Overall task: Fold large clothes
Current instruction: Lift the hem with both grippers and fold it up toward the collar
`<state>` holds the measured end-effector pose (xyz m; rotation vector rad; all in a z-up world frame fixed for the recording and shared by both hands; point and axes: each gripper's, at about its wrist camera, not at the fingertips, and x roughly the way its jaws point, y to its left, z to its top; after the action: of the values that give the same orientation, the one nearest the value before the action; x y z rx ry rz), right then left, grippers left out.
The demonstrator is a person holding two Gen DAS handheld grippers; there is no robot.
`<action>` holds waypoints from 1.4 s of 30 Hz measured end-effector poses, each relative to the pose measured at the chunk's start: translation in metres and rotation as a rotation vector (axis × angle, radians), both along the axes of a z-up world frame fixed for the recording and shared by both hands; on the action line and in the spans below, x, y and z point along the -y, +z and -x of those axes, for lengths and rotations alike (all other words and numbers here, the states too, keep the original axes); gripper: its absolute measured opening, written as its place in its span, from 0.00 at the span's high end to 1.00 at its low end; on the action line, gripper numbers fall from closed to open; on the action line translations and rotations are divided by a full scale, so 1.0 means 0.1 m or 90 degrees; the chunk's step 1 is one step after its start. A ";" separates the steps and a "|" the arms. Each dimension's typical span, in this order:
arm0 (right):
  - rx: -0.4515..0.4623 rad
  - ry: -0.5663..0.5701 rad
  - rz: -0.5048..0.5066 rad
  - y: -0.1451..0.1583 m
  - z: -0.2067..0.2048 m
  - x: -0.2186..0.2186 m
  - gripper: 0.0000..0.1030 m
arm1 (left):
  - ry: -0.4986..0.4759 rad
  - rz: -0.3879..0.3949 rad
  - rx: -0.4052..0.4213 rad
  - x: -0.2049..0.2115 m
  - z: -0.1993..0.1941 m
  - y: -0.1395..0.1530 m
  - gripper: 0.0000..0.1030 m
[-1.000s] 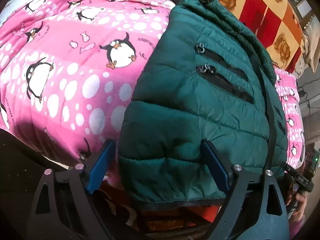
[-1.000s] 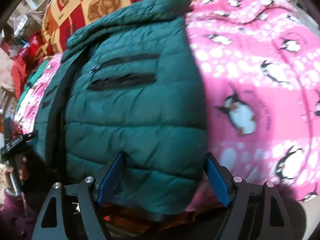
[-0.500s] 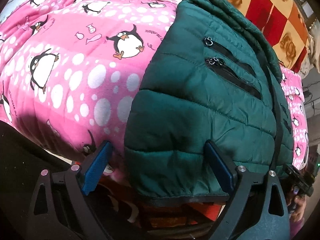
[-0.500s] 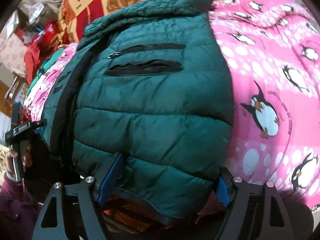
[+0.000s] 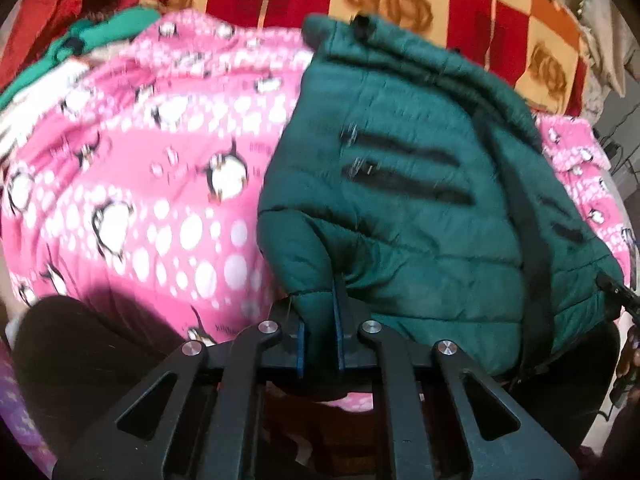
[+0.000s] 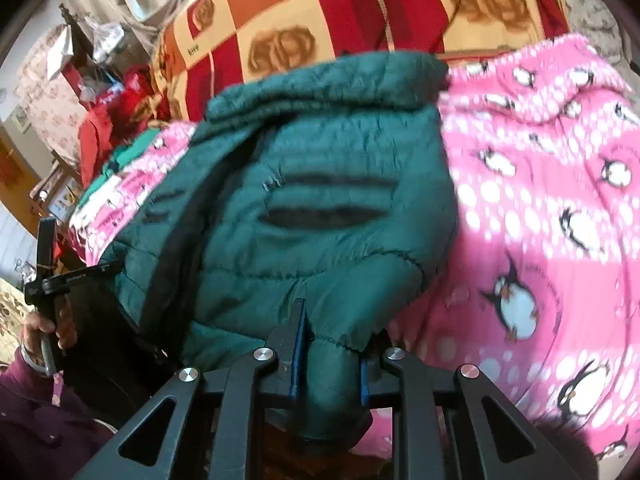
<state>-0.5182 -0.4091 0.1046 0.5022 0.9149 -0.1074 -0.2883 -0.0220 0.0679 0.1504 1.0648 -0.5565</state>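
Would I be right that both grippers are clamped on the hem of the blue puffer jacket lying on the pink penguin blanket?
Only the colour is wrong: the puffer jacket is dark green, as both wrist views show. Both the left gripper and right gripper do clamp its hem on the pink penguin blanket.

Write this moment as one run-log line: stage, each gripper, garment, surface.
stage: hem gripped | left gripper: shut on green jacket hem | right gripper: shut on green jacket hem | surface: pink penguin blanket

Two black grippers, left gripper [image 5: 320, 332] and right gripper [image 6: 328, 360], each with blue pads [image 6: 295, 364] on the inner faces of the fingers. Open triangular cut-outs in the black linkage arms, silver round screws [image 5: 269, 327] at the joints. Dark purple sleeve [image 6: 28, 412] at the wrist.
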 end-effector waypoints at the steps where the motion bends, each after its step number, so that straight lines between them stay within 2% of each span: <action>1: 0.008 -0.001 0.001 0.04 -0.01 0.01 0.82 | 0.003 0.009 0.015 0.00 -0.01 0.10 0.91; 6: 0.060 -0.014 0.016 0.29 -0.08 0.08 0.82 | 0.018 0.041 0.066 0.00 -0.13 0.41 0.91; 11: 0.097 -0.037 0.036 0.50 -0.20 0.23 0.82 | 0.034 0.077 0.087 0.05 -0.34 0.66 0.91; 19: 0.144 -0.073 0.069 0.79 -0.53 0.51 0.82 | 0.054 0.098 0.130 0.29 -0.69 0.96 0.91; 30: 0.158 -0.113 0.116 0.97 -1.21 0.89 0.82 | 0.083 0.076 0.183 0.81 -1.26 1.14 0.91; 42: 0.132 -0.135 0.145 0.88 -1.82 1.32 0.82 | 0.107 0.046 0.205 1.25 -1.81 1.16 0.91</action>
<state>-0.3364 -0.5410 0.1921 0.3884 0.6352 -0.3429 -0.1073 -0.1472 0.1841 0.0822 0.7357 -0.4019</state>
